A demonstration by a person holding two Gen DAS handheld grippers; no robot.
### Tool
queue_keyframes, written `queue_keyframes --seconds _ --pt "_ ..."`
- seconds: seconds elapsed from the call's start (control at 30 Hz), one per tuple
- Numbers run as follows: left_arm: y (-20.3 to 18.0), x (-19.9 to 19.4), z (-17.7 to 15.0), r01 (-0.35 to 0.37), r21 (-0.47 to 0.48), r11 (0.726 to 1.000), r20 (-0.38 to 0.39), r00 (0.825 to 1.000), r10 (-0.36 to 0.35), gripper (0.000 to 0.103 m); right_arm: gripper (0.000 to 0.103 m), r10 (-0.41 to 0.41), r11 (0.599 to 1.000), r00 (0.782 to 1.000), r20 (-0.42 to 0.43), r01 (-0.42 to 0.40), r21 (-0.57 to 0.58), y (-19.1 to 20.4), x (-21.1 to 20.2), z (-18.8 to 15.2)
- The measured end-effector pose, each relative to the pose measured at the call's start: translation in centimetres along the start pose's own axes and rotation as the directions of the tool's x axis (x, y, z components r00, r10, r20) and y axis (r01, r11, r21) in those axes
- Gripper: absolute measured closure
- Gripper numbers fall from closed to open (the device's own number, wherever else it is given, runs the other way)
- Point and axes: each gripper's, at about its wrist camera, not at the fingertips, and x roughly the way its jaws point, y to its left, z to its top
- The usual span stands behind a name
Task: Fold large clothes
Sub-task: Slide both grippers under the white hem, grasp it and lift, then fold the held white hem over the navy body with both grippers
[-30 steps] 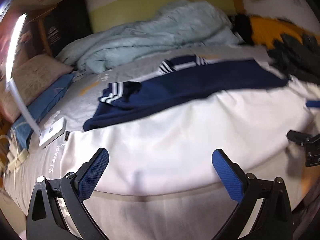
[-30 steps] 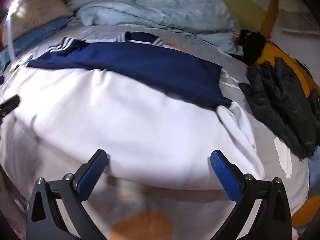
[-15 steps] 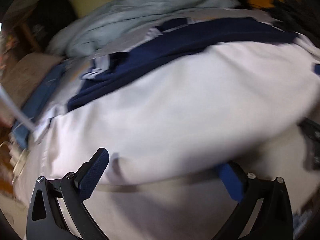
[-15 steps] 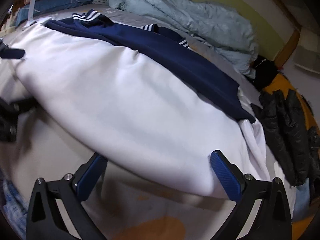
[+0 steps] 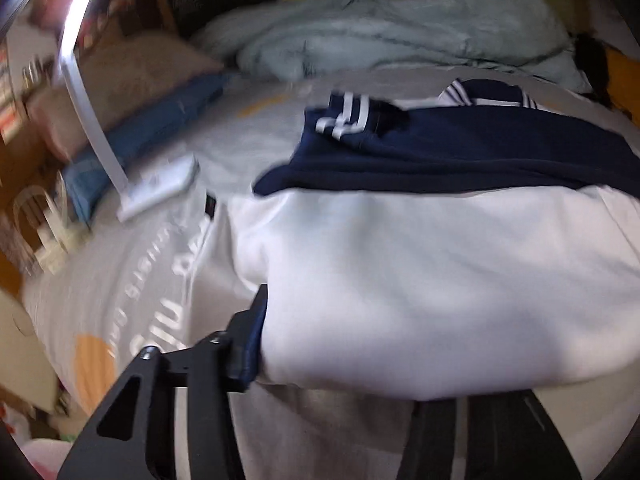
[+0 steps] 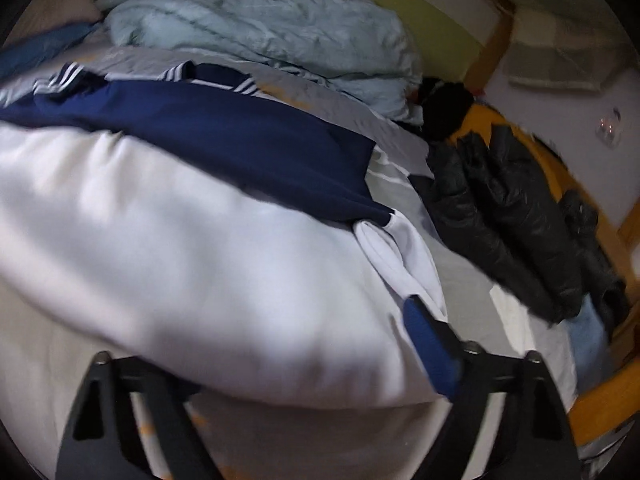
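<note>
White-and-navy garment, one; two grippers

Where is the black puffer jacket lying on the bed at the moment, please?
In the right wrist view the black puffer jacket lies on the right, beside the navy and white garment and below the light blue duvet.

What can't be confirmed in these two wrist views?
- Left wrist view: the left gripper has one finger under the white garment; the grip is unverifiable.
- Right wrist view: the right gripper has one finger likewise covered.
- Bedsheet lettering: motion-blurred, unreadable.
</note>
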Motion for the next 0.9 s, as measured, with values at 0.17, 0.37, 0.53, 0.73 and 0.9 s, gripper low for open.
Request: queue_keyframes --seconds 0.17,0.37,0.53,0.73,0.9 --pt "-0.1 -2.7 0.1 0.006 -0.041 0.999 0.038 0.999 -0.004 0.067 0.084 -0.015 0.997 1.0 0.02 0.013 0.073 -1.5 -1.0 -0.6" --pt "0.5 -9.0 0.6 0.032 -0.025 0.999 0.185 0.982 -0.027 0.068 0.087 0.004 0.971 0.996 0.086 -0.024 0.238 -5.0 -5.2 -1.2" --pt "1.5 -11.2 -0.1 0.064 0.001 0.998 0.143 0.988 -0.063 0.068 0.087 0.023 0.975 0.99 0.137 -0.053 0.217 -6.2 -8.7 -1.2" --pt "3.9 -8.9 1.2 0.232 -0.147 0.962 -0.022 0.971 -0.238 0.069 0.086 0.11 0.956 0.97 0.215 -0.162 0.243 -7.2 -8.6 1.3" --pt "4.0 -6.6 5.8 0.26 -0.161 0.952 -0.049 0.961 -0.271 0.068 0.086 0.173 0.937 0.966 0.19 -0.22 0.269 -8.2 -5.4 5.9"
